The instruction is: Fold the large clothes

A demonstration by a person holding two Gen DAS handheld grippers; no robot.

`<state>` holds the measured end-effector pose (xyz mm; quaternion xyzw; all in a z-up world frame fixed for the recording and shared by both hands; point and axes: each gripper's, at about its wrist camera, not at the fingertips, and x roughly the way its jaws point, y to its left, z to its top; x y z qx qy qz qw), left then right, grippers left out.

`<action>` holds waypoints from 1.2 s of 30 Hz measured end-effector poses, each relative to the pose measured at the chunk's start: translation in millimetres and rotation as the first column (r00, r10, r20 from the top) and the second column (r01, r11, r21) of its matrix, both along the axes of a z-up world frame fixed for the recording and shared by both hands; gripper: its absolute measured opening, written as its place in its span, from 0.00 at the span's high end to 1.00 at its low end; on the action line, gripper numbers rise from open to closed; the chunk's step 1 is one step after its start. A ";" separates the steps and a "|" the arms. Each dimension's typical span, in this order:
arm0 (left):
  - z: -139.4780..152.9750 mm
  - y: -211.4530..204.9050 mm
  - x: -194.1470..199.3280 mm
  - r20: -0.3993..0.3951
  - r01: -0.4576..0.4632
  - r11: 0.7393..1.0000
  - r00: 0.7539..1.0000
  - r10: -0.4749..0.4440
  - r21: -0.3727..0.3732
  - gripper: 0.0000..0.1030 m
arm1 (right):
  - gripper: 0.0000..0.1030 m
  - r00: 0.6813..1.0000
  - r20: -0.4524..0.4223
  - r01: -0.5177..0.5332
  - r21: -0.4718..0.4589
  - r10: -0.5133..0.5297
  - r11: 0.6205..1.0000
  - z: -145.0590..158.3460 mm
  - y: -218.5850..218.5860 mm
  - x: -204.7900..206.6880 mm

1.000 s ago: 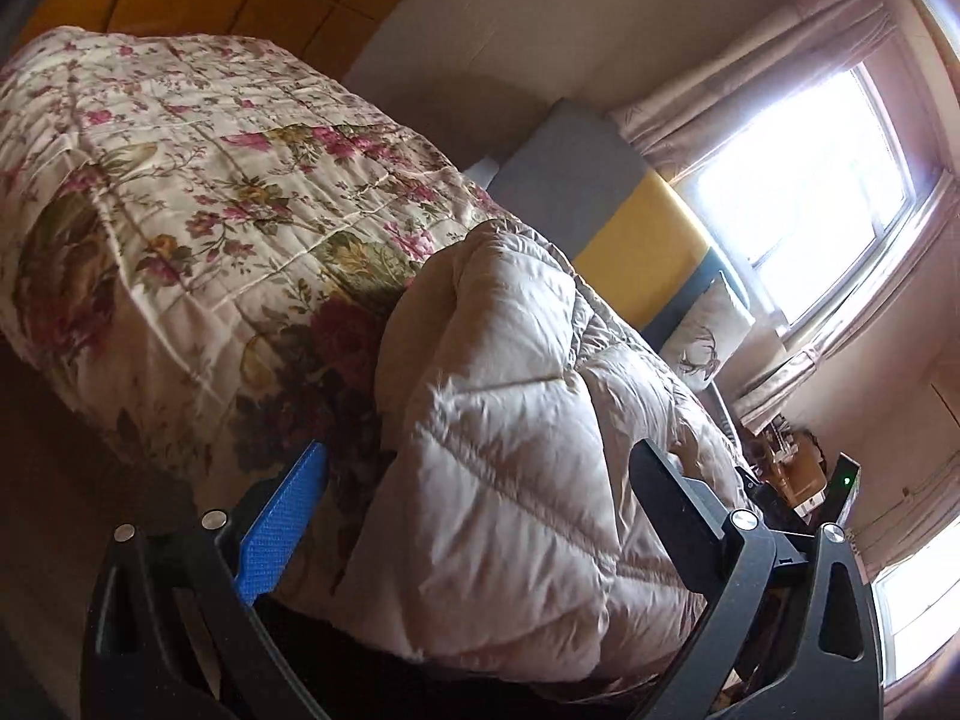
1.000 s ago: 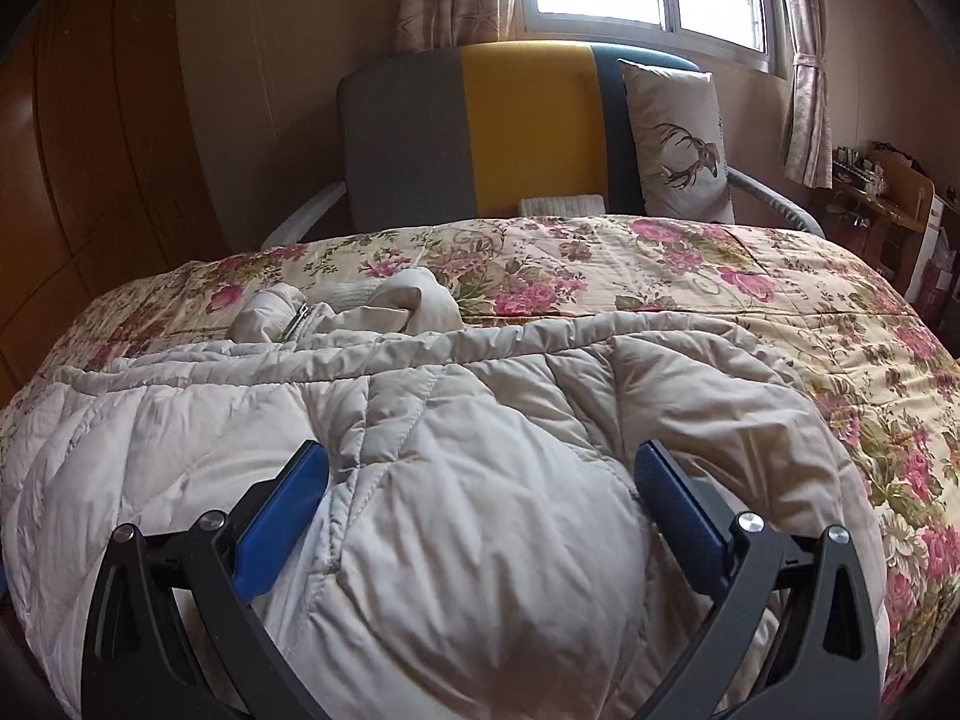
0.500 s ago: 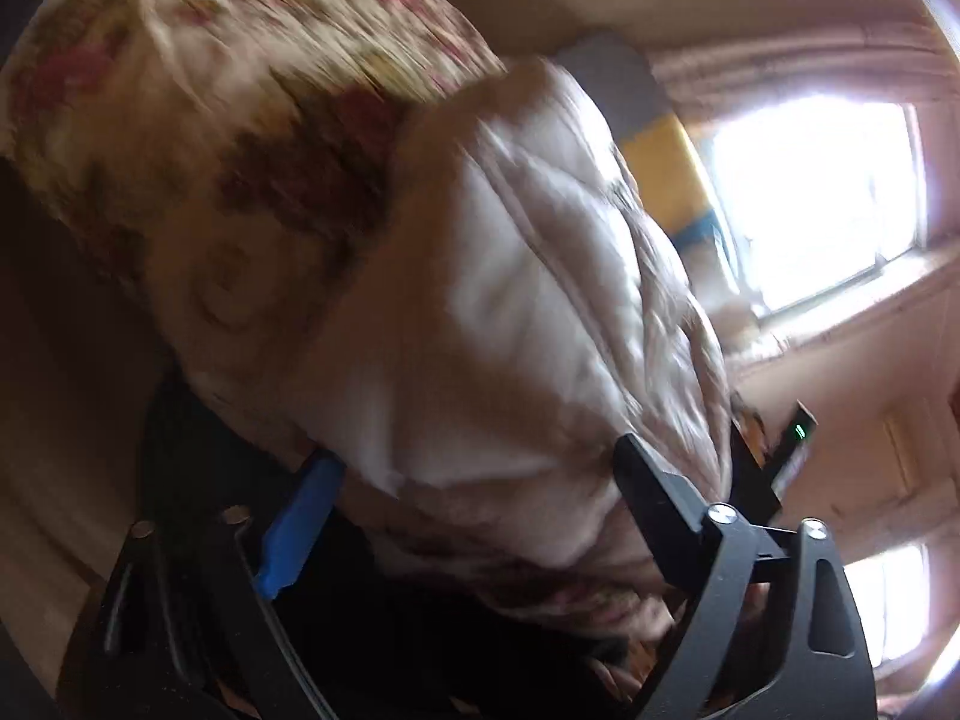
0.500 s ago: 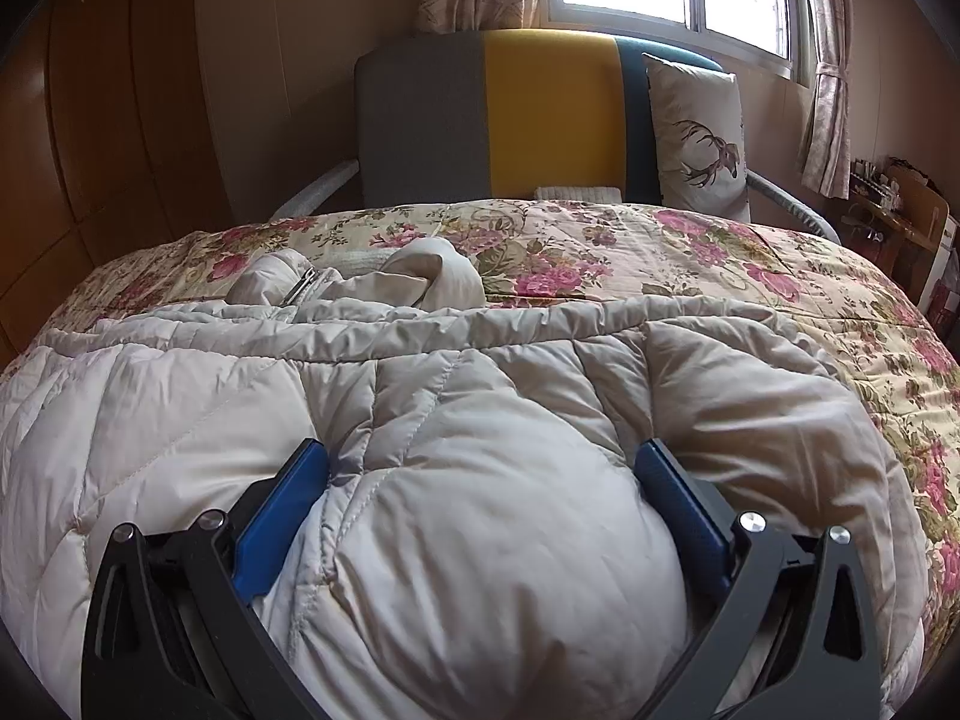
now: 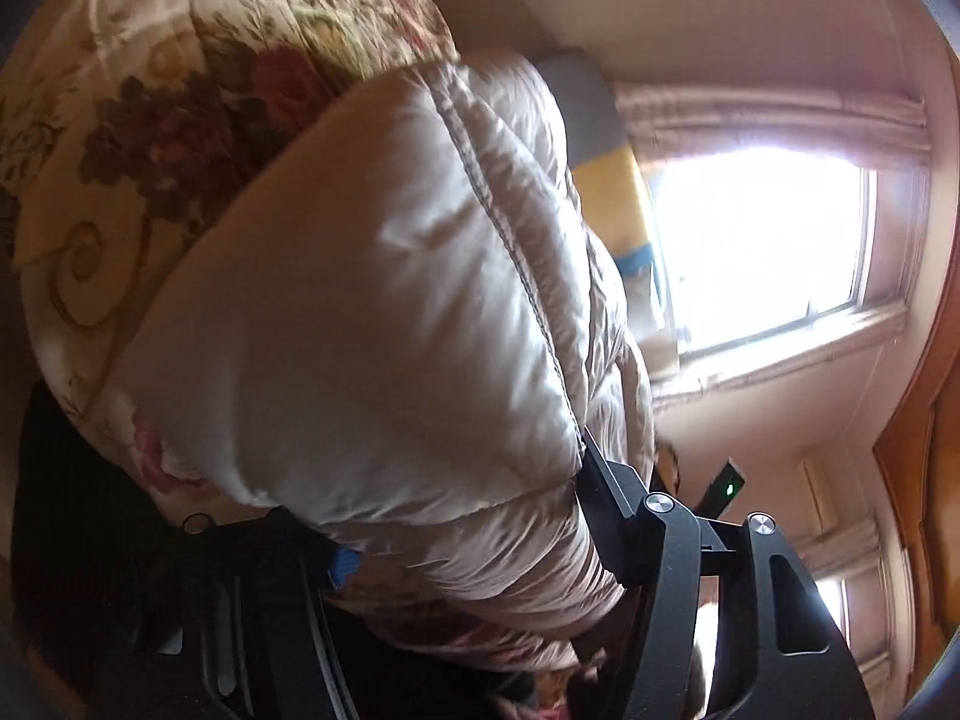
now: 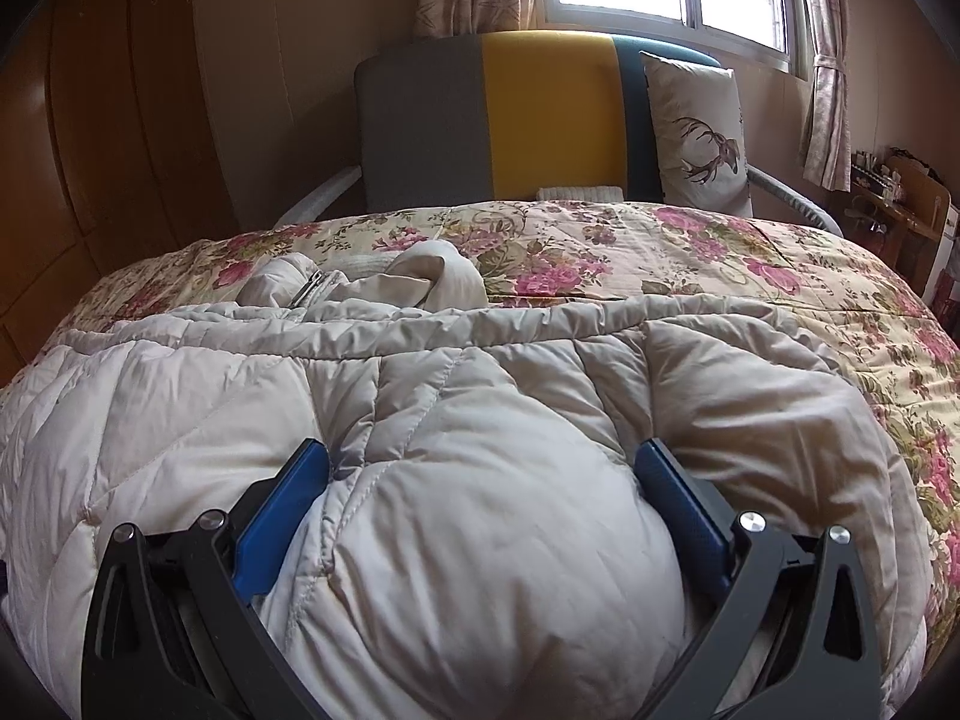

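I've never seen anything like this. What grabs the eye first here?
A big puffy cream down coat spread over a floral quilt fills the near half of the bed. The right gripper has a bulge of it between its blue pads, and the left gripper is closing on another edge. Behind stands a grey-and-yellow sofa with a deer cushion.

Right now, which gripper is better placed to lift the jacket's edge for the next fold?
Left, probably. The left gripper is closing with the puffy jacket bunched between its jaws at the bedspread's edge. The right gripper only straddles a bulge mid-jacket.
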<state>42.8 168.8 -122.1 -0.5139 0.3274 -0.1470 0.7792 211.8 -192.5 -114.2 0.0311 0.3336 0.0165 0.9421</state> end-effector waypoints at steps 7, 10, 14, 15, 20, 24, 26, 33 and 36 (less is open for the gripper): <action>24.0 -2.9 5.7 0.089 -0.018 0.992 0.996 0.007 0.129 0.47 | 0.02 0.994 0.112 0.011 -0.011 -0.009 1.000 35.3 21.0 -21.5; 13.3 -0.6 6.8 0.028 -0.068 0.990 0.998 0.065 0.125 0.49 | 0.02 0.996 0.075 -0.050 0.003 0.050 0.999 30.6 35.7 -13.9; 2.6 3.3 3.6 -0.015 -0.091 0.992 0.996 0.093 0.092 0.27 | 0.02 0.995 0.024 -0.092 -0.084 0.095 0.992 1.0 51.9 -3.7; 2.4 7.2 2.1 -0.004 -0.110 0.990 0.994 0.110 0.086 0.23 | 0.02 0.995 0.038 -0.091 -0.082 0.094 0.992 -0.8 51.7 -4.7; 4.3 18.0 15.8 0.012 -0.194 0.981 0.981 0.193 0.024 0.17 | 0.02 0.994 0.041 -0.098 -0.050 0.100 0.994 -5.1 45.8 -4.1; 4.5 21.1 29.7 -0.005 -0.218 0.976 0.976 0.218 -0.026 0.49 | 0.02 0.994 0.029 -0.099 -0.055 0.101 0.994 -3.4 43.8 -6.9; 10.4 23.4 34.1 0.010 -0.206 0.979 0.979 0.206 -0.001 0.60 | 0.02 0.995 0.038 -0.090 -0.061 0.093 0.994 2.6 41.7 -14.3; 39.5 27.1 21.4 0.113 -0.168 0.983 0.981 0.159 0.079 0.76 | 0.02 0.994 0.067 -0.078 -0.153 0.089 0.985 2.4 56.8 -17.1; 63.5 28.9 17.8 0.183 -0.182 0.977 0.970 0.159 0.116 0.77 | 0.02 0.991 0.044 -0.122 -0.137 0.129 0.983 -1.4 71.4 4.5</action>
